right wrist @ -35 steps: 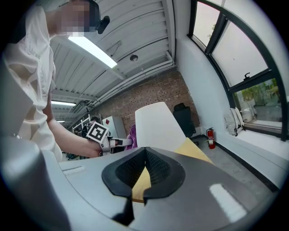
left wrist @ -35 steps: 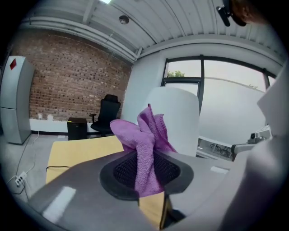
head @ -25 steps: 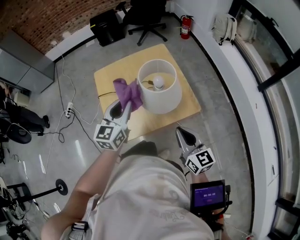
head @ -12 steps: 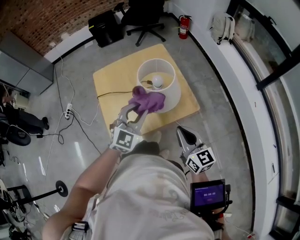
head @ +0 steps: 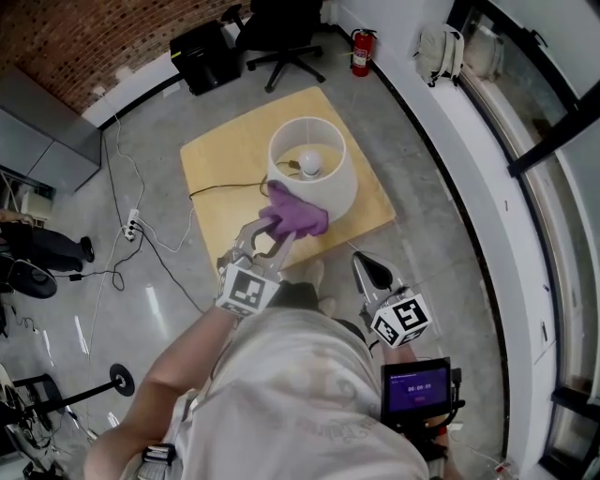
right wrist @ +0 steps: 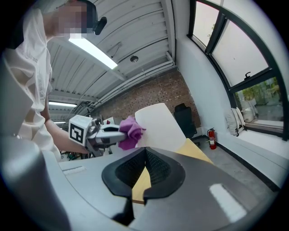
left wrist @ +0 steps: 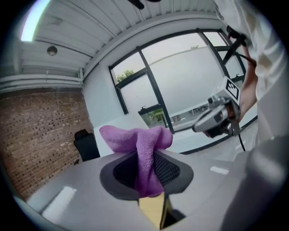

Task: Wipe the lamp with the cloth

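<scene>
A white lamp shade (head: 323, 183) with a bare bulb (head: 312, 165) stands on a low yellow table (head: 220, 155). My left gripper (head: 270, 232) is shut on a purple cloth (head: 298, 214), which lies against the near side of the shade. In the left gripper view the cloth (left wrist: 135, 137) bunches out from between the jaws of the left gripper (left wrist: 145, 155). My right gripper (head: 367, 264) hangs level to the right, short of the table, shut with nothing in it. From the right gripper (right wrist: 144, 155) I see the lamp shade (right wrist: 160, 124), the cloth (right wrist: 131, 133) and the left gripper (right wrist: 120, 134).
The lamp's black cord (head: 220, 190) runs off the table's left. A power strip (head: 132, 223) and cables lie on the floor at left. An office chair (head: 279, 28), a black box (head: 206, 42), a fire extinguisher (head: 359, 52) and a backpack (head: 436, 52) stand at the back.
My left gripper has swung with the cloth from the shade's left side round to its near side, and has rolled. The right gripper has stayed put.
</scene>
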`<action>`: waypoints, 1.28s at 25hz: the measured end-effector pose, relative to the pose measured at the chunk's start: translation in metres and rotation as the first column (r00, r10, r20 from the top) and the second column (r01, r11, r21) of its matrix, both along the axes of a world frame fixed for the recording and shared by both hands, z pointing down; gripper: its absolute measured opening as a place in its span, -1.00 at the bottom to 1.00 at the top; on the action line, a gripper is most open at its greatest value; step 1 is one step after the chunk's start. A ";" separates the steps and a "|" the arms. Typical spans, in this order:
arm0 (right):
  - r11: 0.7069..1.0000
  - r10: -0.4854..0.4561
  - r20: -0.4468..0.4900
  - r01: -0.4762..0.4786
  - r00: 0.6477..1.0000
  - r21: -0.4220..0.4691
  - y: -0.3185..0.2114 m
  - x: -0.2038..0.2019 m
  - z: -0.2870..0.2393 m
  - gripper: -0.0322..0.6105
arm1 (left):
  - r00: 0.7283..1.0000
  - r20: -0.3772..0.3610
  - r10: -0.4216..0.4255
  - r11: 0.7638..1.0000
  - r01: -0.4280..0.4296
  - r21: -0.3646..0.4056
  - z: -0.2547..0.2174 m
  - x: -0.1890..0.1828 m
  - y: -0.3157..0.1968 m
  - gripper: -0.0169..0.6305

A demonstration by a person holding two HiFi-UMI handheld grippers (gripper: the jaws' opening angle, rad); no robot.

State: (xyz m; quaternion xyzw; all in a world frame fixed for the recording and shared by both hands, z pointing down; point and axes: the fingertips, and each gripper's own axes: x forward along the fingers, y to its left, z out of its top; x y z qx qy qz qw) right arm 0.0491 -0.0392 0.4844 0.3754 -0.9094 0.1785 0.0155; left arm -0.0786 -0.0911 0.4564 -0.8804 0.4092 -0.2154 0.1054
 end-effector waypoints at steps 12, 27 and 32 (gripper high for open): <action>1.000 0.019 0.003 -0.019 1.000 -0.010 0.000 0.003 0.001 -0.86 | 0.996 0.070 -0.053 0.995 0.046 0.092 -0.053 0.050 -0.033 -0.69; 0.992 0.124 0.017 -0.124 0.992 -0.039 0.003 0.035 0.017 -0.86 | 0.964 0.250 0.085 0.976 -0.030 -0.214 0.063 0.082 -0.013 -0.68; 0.988 0.155 0.026 -0.154 0.988 -0.031 0.005 0.047 0.014 -0.86 | 0.963 0.229 0.144 0.957 -0.076 -0.281 0.062 0.088 -0.005 -0.68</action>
